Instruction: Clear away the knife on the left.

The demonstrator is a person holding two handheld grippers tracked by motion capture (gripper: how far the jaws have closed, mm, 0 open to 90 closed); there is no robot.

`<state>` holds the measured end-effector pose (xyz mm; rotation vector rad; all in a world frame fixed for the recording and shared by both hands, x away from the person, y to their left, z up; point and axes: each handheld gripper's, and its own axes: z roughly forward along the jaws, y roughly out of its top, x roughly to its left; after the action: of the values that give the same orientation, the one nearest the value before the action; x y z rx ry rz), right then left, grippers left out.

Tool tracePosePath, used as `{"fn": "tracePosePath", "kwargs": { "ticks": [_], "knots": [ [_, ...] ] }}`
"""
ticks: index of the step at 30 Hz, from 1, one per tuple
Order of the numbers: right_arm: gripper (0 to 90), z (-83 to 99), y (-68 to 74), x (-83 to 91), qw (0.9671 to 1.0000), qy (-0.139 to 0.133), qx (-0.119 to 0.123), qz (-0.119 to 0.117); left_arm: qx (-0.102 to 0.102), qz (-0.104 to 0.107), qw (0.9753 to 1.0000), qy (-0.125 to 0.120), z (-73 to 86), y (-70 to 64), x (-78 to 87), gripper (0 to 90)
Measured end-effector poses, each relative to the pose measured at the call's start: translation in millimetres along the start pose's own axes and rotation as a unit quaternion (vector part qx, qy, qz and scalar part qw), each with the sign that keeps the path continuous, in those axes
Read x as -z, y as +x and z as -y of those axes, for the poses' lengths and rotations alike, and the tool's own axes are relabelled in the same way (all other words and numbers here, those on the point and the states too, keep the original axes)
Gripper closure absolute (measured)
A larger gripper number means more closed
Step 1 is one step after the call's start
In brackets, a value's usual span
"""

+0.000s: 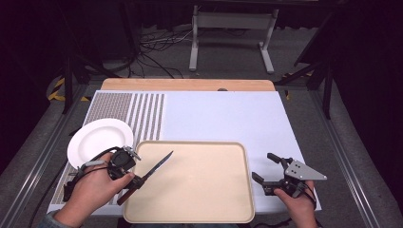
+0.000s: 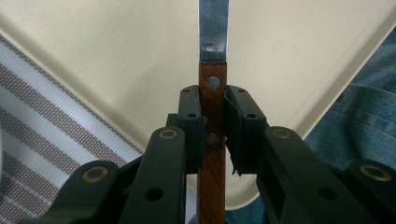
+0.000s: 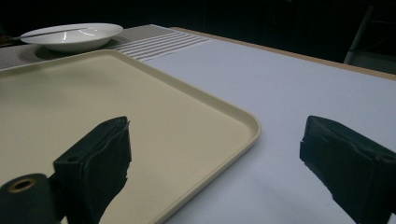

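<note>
Over the near left corner of the tray [image 1: 199,199], the left gripper [image 1: 134,179] has a knife [image 1: 151,174] clamped by its wooden handle. In the left gripper view the two black pads press on either side of the brown riveted handle [image 2: 212,135], just behind where the steel blade [image 2: 213,28] begins, so the jaws are clenched on the knife and nearly closed. The knife's long axis runs on a diagonal in the high view: handle end low at the near left, crossing the tray's rim, blade tip pointing far and right toward the middle of the tray. The blade lies over the tray's bare floor; whether its tip rests on the tray or hangs just above it I cannot tell. The knife runs straight out along the gripper's own line, not across it.

A white plate [image 1: 97,137] sits on the table [image 1: 228,114] just to the far left of the tray, close behind the left hand [image 1: 90,194]. The left hand is plainly the one nearer both knife and plate.

The right gripper [image 1: 263,171] waits on the table just beside the tray's right rim, well apart from the knife. Its pads [image 3: 100,158] stand wide apart, released, holding nothing and touching nothing.

Judging by this, the next move turns on lowering or letting go along that diagonal.
</note>
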<state>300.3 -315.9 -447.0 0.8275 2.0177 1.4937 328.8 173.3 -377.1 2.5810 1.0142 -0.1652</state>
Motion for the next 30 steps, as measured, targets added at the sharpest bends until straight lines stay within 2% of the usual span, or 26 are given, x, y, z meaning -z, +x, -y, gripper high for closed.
{"fn": "tracePosePath", "kwargs": {
  "ticks": [3, 5, 13, 25, 30],
  "knots": [
    [9.5, 0.1, 0.0, 0.0, 1.0000, 0.000, 0.000, 0.000, -0.002, 0.008, 1.0000, 0.003, -2.3, -0.9, -6.5, 77.6],
    [9.5, 0.2, 0.1, -0.3, 1.0000, -0.001, 0.000, -0.001, -0.003, 0.004, 1.0000, 0.004, -3.3, -1.3, -9.2, 77.6],
    [9.6, 0.4, 0.3, -0.7, 1.0000, 0.002, 0.000, -0.001, 0.000, 0.011, 0.9998, 0.017, -5.5, -2.5, -20.7, 77.6],
    [9.8, 0.8, 0.1, -0.9, 1.0000, 0.002, -0.002, -0.003, 0.006, 0.016, 0.9996, 0.022, -7.1, -2.0, -35.3, 77.6],
    [9.8, 1.0, 0.0, -0.9, 1.0000, 0.004, -0.002, -0.003, 0.009, 0.012, 0.9995, 0.027, -6.8, -1.0, -39.6, 77.6]
  ]
}}
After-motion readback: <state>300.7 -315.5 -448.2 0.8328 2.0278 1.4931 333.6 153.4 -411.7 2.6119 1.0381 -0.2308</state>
